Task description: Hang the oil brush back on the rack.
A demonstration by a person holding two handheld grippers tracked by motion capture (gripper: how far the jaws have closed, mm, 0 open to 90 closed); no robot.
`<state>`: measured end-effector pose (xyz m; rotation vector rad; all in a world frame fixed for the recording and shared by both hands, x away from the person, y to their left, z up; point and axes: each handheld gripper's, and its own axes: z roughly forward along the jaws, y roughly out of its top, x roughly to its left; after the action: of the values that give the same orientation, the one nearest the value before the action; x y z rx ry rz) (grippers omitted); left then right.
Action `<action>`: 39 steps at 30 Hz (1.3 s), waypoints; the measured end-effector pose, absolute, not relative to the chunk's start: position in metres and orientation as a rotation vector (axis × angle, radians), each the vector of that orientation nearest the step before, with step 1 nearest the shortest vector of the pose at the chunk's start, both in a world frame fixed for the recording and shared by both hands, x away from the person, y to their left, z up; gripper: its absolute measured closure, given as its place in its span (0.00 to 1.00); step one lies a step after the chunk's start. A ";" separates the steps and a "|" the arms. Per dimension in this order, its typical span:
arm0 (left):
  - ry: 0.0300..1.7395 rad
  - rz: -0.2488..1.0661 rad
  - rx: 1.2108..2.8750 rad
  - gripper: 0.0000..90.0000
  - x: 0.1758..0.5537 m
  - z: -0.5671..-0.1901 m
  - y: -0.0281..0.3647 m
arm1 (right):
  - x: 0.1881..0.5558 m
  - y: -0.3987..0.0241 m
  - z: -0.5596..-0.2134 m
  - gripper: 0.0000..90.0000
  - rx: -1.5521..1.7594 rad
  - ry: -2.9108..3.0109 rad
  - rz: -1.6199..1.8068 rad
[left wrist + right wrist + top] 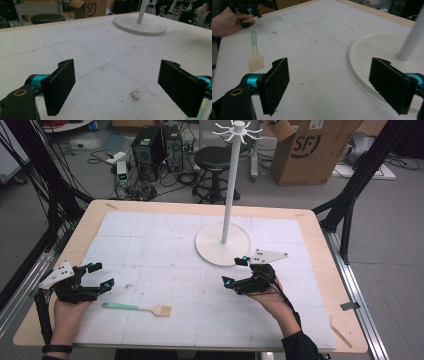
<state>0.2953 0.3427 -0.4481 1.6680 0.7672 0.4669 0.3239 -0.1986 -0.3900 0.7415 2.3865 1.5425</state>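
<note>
My left gripper point(99, 275) sits at the near left of the white gridded mat point(165, 250), with its jaws spread wide and nothing between them; in the left gripper view the mat surface lies bare between the two black pads point(60, 86). My right gripper point(235, 271) sits right of centre, just beside the near rim of the round white base point(210, 247) of the upright stand point(229, 190); its jaws are likewise spread wide and empty. In the right gripper view the base rim point(359, 65) passes close to my right-hand pad point(390, 85). A small brush point(137, 308) with a pale green handle and tan bristles lies flat on the mat near my left gripper, apart from both grippers, bristles pointing toward the right.
</note>
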 end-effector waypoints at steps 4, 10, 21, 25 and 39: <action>0.770 0.466 1.665 0.17 0.296 -0.448 0.343 | 0.326 -0.183 -0.388 0.18 0.700 2.420 1.560; 0.771 0.464 1.664 0.17 0.296 -0.448 0.343 | 0.329 -0.152 -0.388 0.18 0.623 2.494 1.581; 0.770 0.460 1.661 0.17 0.296 -0.448 0.343 | 0.333 -0.095 -0.393 0.20 0.505 2.607 1.590; 0.768 0.462 1.663 0.17 0.296 -0.448 0.343 | 0.332 -0.071 -0.400 0.20 0.481 2.652 1.592; 0.764 0.466 1.667 0.17 0.295 -0.448 0.343 | 0.322 -0.021 -0.419 0.39 0.412 2.757 1.541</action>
<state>0.2955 0.3429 -0.4482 1.6671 0.7636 0.4657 0.3217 -0.0213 -0.4189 0.4118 2.7566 1.5414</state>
